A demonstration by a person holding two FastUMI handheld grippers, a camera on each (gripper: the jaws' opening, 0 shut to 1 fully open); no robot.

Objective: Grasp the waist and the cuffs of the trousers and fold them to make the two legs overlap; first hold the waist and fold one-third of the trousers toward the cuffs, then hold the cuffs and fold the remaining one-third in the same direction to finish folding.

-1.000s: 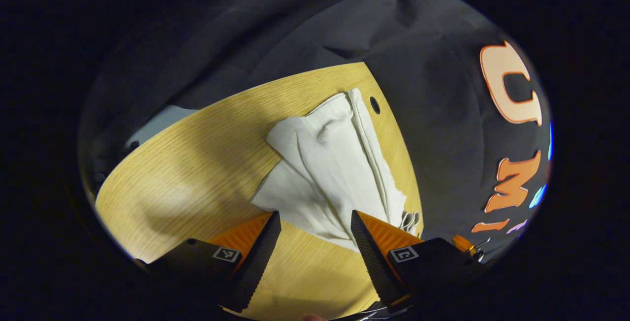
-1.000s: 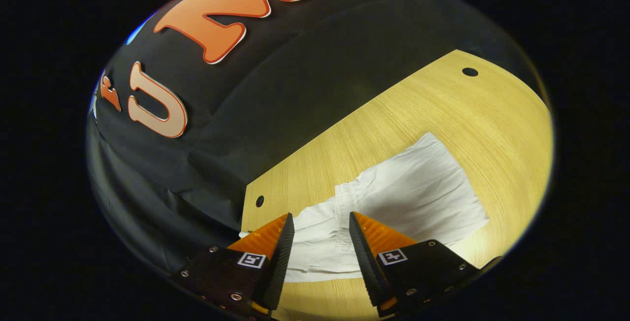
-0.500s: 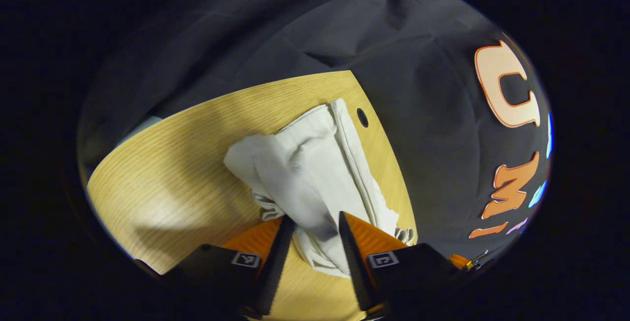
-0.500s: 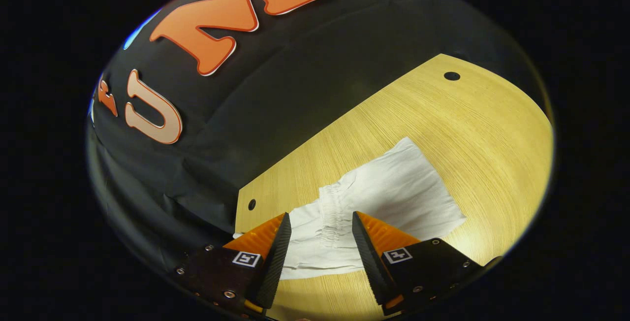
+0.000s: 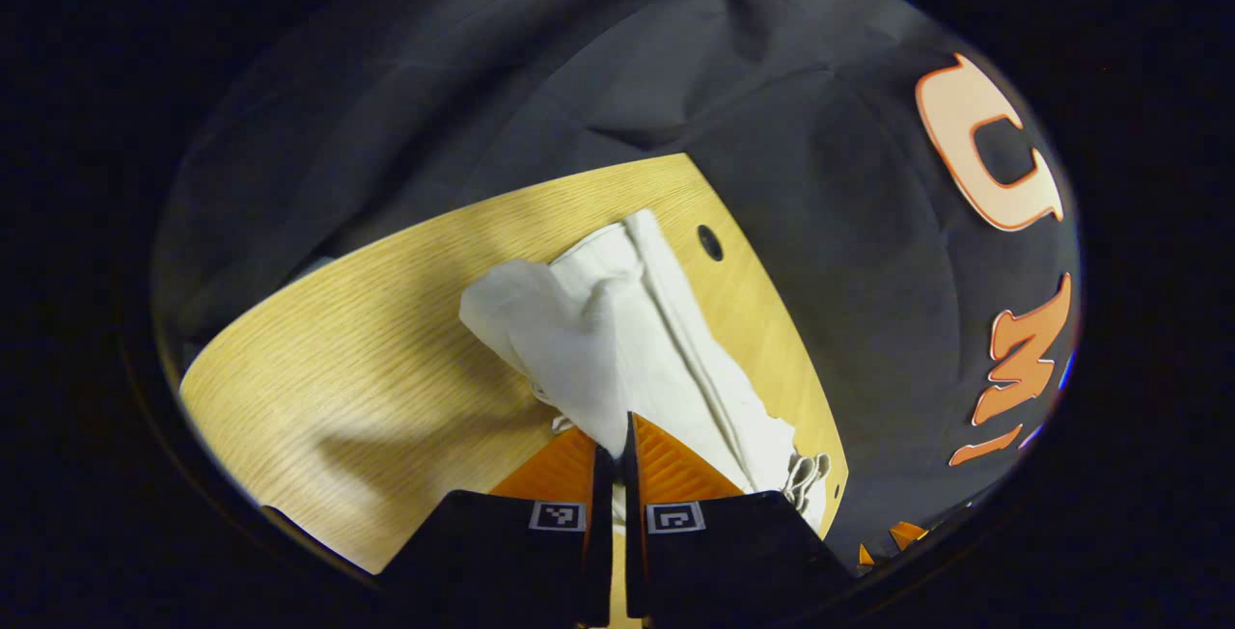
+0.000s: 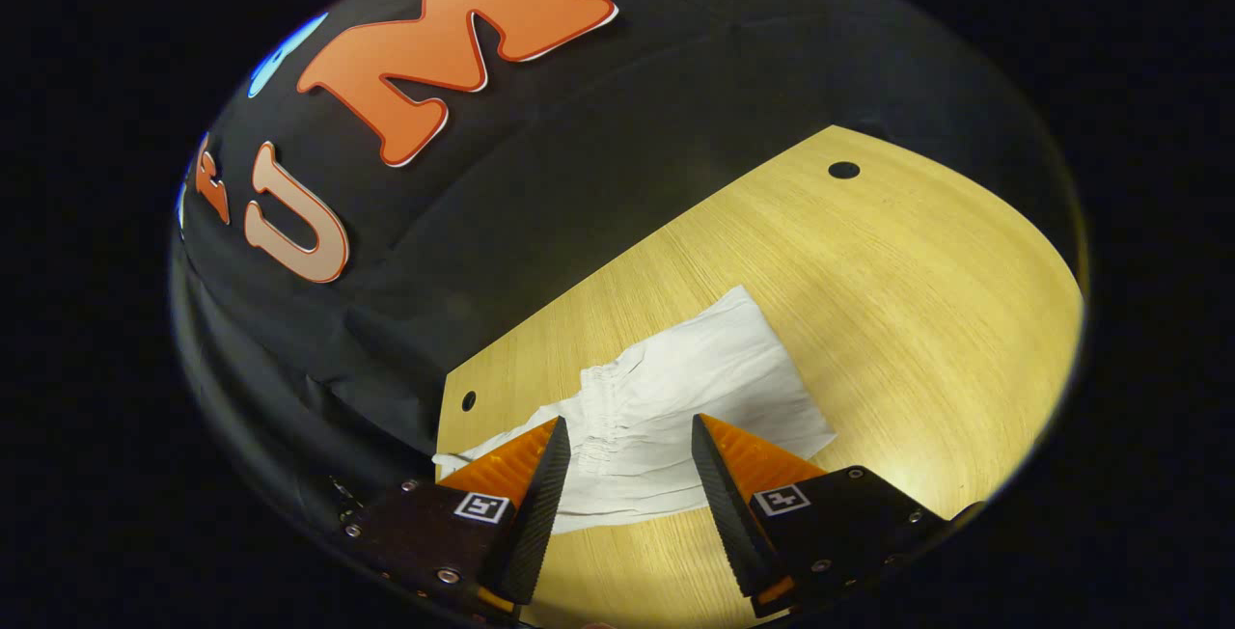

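Trousers: white trousers (image 5: 627,340) lie on the wooden bench (image 5: 367,369), close to its far edge by the black cloth wall; in the right gripper view the trousers (image 6: 675,397) show a gathered waistband and a flat, creased panel.
Raised part: in the left gripper view a bunched fold of the cloth stands up off the bench, with a long seam running beside it.
Left tongs: the left tongs (image 5: 612,451) are clenched on that bunched edge of the trousers, fingers nearly touching with cloth between them.
Right tongs: the right tongs (image 6: 627,451) are released, fingers spread wide over the waistband end, grasping nothing.
Bench: a small round hole (image 6: 843,170) near its far edge.
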